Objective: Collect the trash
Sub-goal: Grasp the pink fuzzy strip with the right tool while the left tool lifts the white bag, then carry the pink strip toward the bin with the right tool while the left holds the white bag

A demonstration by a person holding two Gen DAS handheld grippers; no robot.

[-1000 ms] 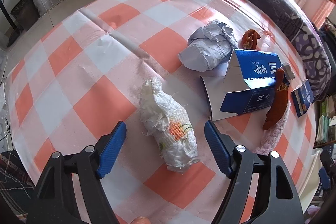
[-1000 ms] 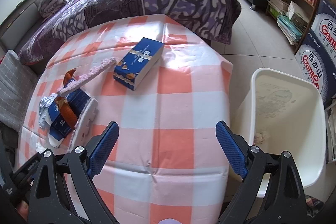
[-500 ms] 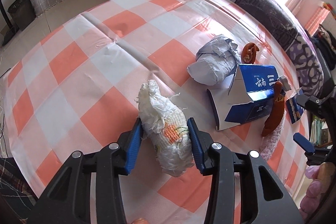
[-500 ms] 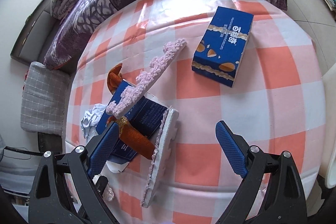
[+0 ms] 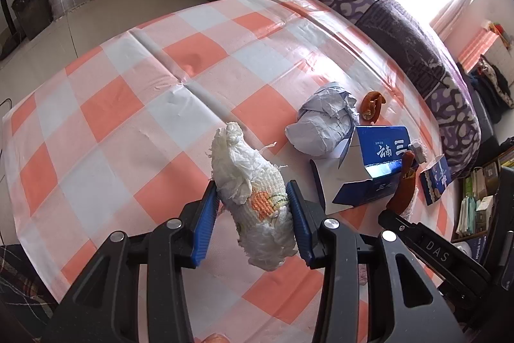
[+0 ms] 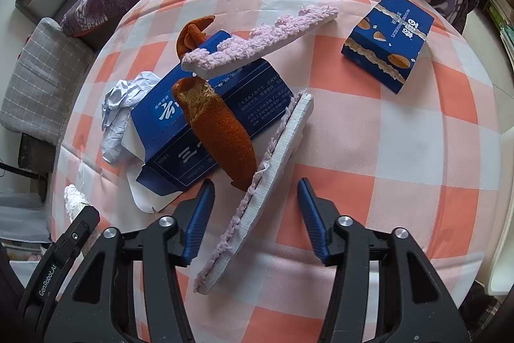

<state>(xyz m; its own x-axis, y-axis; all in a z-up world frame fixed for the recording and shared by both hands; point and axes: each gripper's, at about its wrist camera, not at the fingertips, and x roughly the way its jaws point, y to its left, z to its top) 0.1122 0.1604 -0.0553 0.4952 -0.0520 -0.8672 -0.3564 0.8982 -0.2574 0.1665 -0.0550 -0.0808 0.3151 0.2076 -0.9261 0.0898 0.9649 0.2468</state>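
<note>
Just begun. Left tongs [image 5: 253, 216] squeezing white paper wad [image 5: 253, 198], lifted off checked surface [image 5: 112, 105]. Right tongs [image 6: 255, 217] closing, half open around fuzzy purple pad [image 6: 257, 201], not pinching yet. Still lying there: blue box [image 6: 208, 121], crumpled paper [image 5: 324, 124], orange peel [image 6: 218, 130].

I have closed the left gripper [image 5: 253, 214] onto the white crumpled wad [image 5: 253, 198]; a second ago its jaws stood wide on either side of it. The wad now appears lifted clear of the checked tablecloth [image 5: 128, 105], though the fisheye view makes this hard to confirm. I have swung the right gripper [image 6: 255, 216] from the table edge to the pink-topped foam strip [image 6: 257, 192]. Its jaws have just been closing, with the strip between them but not yet gripped.
</note>
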